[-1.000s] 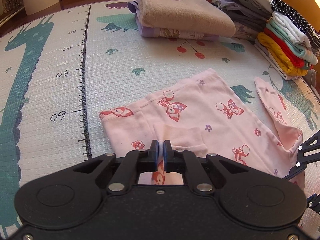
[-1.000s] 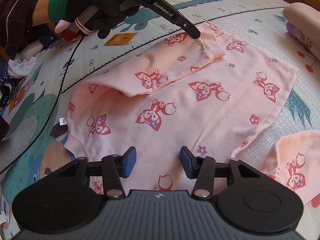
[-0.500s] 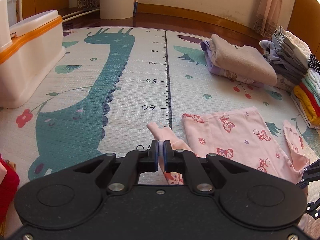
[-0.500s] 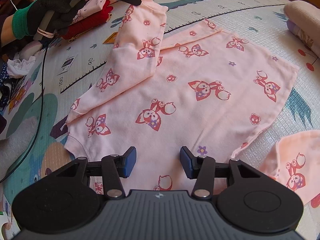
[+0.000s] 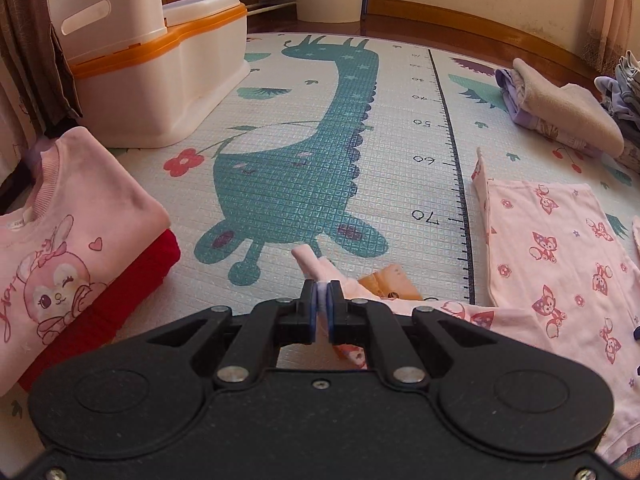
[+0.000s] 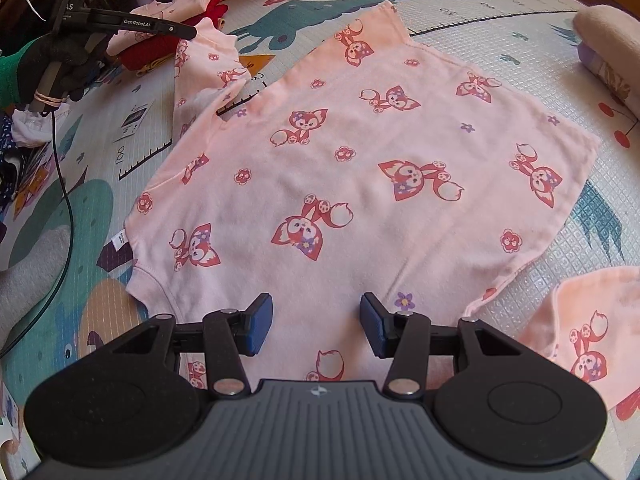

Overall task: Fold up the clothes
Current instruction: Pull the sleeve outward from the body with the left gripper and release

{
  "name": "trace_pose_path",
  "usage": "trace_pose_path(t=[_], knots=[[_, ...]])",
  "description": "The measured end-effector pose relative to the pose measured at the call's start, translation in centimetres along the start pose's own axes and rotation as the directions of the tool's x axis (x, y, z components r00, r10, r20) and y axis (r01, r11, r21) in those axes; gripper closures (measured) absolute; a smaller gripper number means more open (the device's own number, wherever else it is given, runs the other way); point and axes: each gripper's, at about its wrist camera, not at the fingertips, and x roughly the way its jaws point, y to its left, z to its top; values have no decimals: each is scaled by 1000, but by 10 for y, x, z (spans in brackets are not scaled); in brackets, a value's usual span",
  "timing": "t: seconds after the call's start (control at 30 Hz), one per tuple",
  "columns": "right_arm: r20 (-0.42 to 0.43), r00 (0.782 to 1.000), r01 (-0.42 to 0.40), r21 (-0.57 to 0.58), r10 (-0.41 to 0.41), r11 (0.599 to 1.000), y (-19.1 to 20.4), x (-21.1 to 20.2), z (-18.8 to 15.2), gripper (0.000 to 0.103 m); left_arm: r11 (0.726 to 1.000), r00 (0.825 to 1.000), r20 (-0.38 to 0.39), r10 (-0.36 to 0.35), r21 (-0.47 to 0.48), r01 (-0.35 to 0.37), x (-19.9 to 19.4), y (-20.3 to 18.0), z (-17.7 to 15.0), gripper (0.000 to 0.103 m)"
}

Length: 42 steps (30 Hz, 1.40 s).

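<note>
The left gripper (image 5: 321, 304) pinches the sleeve (image 6: 208, 60) out toward ten o'clock, seemingly to spread the pink shirt (image 6: 360, 184) flat, while the right gripper (image 6: 316, 322) hovers spread wide, empty, at its six o'clock hem.

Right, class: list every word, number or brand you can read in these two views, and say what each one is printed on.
"50", "60", "70": ruler scale on the play mat.
"40" above them: small, only just legible.
"100": same scale, right wrist view.
"GenRobot.AI": arm of the left tool.
Cursive word on the folded pink sweatshirt: cut off, unreadable.
Orange card, white leaflet, shirt side tag: too small to read.
</note>
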Motion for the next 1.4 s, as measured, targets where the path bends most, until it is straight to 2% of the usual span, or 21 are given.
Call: trace_pose_path(t=[0.17,0.43,0.63,1.1,1.13,1.2,1.23,1.3,1.4], knots=[[-5,1000,4,-6,-4,1000,1,1,1,53,998,998,-17,63,-14,-63,-1,16,-13,101],[-6,1000,18,-17,-18,1000,4,0,0,54,992,993,-21,120,-24,-121,-15,31,-26,101],[-9,1000,27,-20,-27,999,6,2,1,55,984,983,-59,172,-37,-174,-20,43,-48,101],[-24,998,60,-50,-61,997,14,4,1,55,977,972,-104,209,-10,-211,-4,52,-80,100],[-26,998,64,-54,-65,996,15,5,1,55,977,971,-111,212,-15,-215,-2,54,-81,98],[-29,997,71,-63,-73,995,17,5,1,54,972,967,-116,226,-38,-232,-1,60,-82,84],[-32,997,74,-66,-76,995,17,5,2,54,968,965,-111,238,-57,-245,-3,64,-81,74],[-38,996,80,-72,-82,994,18,5,2,54,956,957,-100,274,-78,-282,-7,69,-78,73],[-38,996,79,-68,-81,995,19,6,3,52,957,957,-43,286,-40,-287,-16,62,-70,73]])
